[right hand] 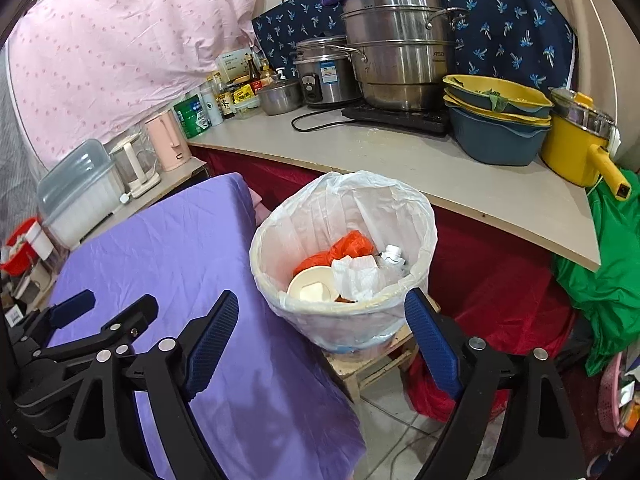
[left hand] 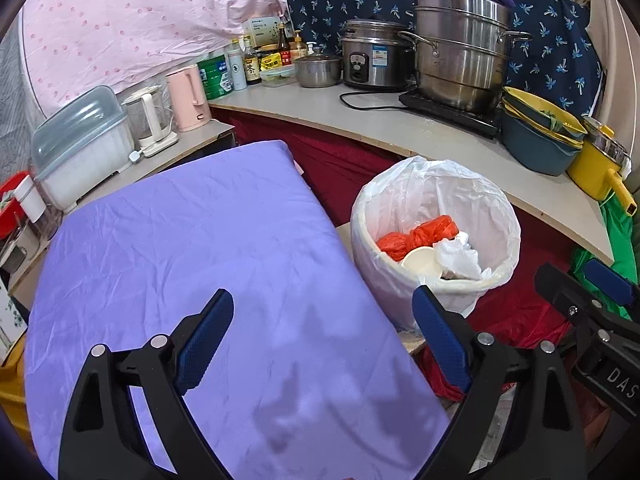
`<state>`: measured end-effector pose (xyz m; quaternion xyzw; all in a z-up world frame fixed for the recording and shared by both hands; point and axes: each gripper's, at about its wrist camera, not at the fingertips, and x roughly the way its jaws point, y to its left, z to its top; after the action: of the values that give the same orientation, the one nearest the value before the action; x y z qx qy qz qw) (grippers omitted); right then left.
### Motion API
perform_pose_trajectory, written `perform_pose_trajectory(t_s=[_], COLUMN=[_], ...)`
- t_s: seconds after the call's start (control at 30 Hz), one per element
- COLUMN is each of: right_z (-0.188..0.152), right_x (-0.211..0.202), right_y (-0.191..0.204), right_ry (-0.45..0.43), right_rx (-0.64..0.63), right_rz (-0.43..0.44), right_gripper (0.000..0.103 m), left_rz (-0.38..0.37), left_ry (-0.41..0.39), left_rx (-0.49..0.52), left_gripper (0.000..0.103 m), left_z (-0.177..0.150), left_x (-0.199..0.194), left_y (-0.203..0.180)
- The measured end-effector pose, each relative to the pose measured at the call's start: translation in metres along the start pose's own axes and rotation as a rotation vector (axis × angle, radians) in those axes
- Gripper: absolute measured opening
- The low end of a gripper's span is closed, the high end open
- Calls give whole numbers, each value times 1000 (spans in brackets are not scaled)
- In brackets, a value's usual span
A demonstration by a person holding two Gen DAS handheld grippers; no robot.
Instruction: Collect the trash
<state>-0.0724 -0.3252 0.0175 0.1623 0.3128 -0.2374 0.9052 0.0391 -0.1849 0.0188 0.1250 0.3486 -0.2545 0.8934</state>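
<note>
A white-lined trash bin (left hand: 400, 200) (right hand: 304, 208) stands on a small wooden stool (right hand: 372, 364) beside a table under a purple cloth (left hand: 192, 248) (right hand: 160, 264). Inside lie an orange plastic bag (left hand: 416, 236) (right hand: 344, 248), a cream paper cup (left hand: 422, 262) (right hand: 312, 286) and crumpled white tissue (left hand: 460, 258) (right hand: 360, 276). My left gripper (left hand: 324, 334) is open and empty above the cloth, left of the bin; it also shows in the right wrist view (right hand: 108, 308). My right gripper (right hand: 322, 334) is open and empty in front of the bin; it also shows in the left wrist view (left hand: 580, 284).
A curved counter (right hand: 400, 156) behind the bin holds a steel steamer pot (right hand: 400, 48), a rice cooker (right hand: 324, 76), stacked basins (right hand: 496, 120), a yellow pot (right hand: 576, 144), bottles and kettles. Red cloth (right hand: 492, 288) and a green bag (right hand: 600, 280) lie below the counter.
</note>
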Motion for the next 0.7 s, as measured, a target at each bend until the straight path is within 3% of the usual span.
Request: perform_pose_trajectory(t_s=[0.23, 0.7], right_z=[-13, -34], right_x=[-12, -29], right_y=[-1, -2], right_ry=[15, 16], right_rx=[5, -32], right_rz=[-7, -55], right_gripper=[91, 91], left_rz=[10, 44], left_ry=[9, 32], left_rx=[-31, -22], left_gripper=[89, 92], left_z=[-13, -35], left_x=[-12, -22], left_y=[8, 4])
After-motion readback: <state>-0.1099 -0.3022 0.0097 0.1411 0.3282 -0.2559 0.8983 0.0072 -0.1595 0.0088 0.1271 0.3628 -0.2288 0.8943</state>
